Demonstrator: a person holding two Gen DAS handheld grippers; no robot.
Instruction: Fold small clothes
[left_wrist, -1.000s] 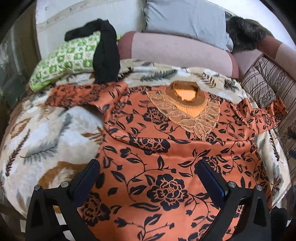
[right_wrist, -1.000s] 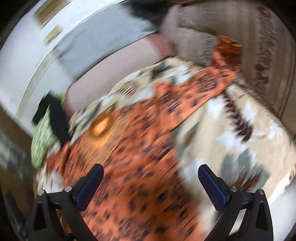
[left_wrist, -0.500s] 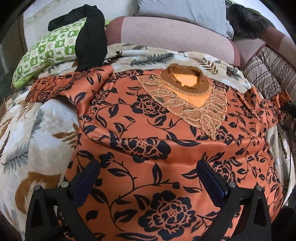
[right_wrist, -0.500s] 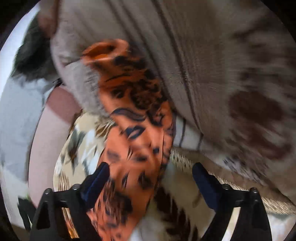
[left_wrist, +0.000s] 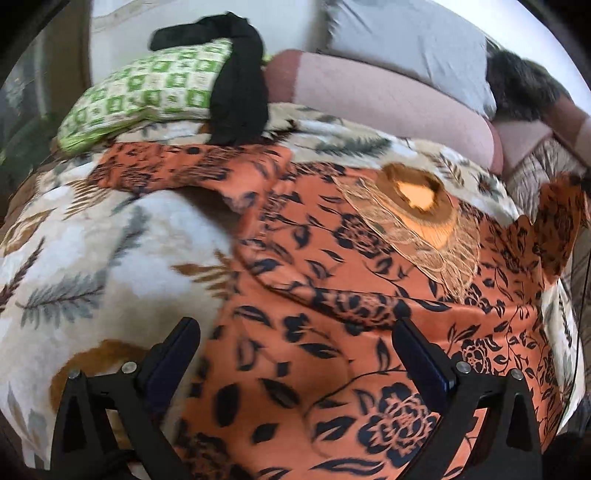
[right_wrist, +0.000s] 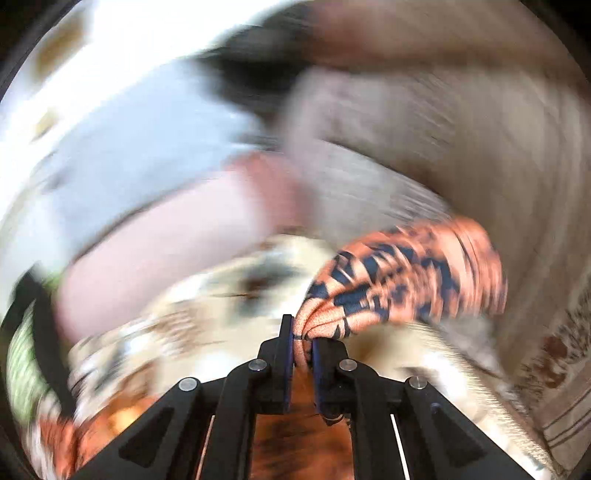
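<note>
On a leaf-print blanket (left_wrist: 110, 258), an orange floral top's sleeve (right_wrist: 399, 280) is pinched in the right gripper (right_wrist: 303, 350); the left gripper (left_wrist: 295, 354) is held wide apart above it.

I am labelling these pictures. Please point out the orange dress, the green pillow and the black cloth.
orange dress (left_wrist: 332, 369), left wrist view, on the front of its skirt.
green pillow (left_wrist: 147, 96), left wrist view, on its checked top.
black cloth (left_wrist: 240, 99), left wrist view, on its hanging middle.

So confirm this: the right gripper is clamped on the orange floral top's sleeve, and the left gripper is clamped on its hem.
Half right. The right gripper is shut on the sleeve of the orange floral top, as the right wrist view shows. The left gripper is not clamped, though: in the left wrist view its jaws stand wide open over the fabric.
</note>
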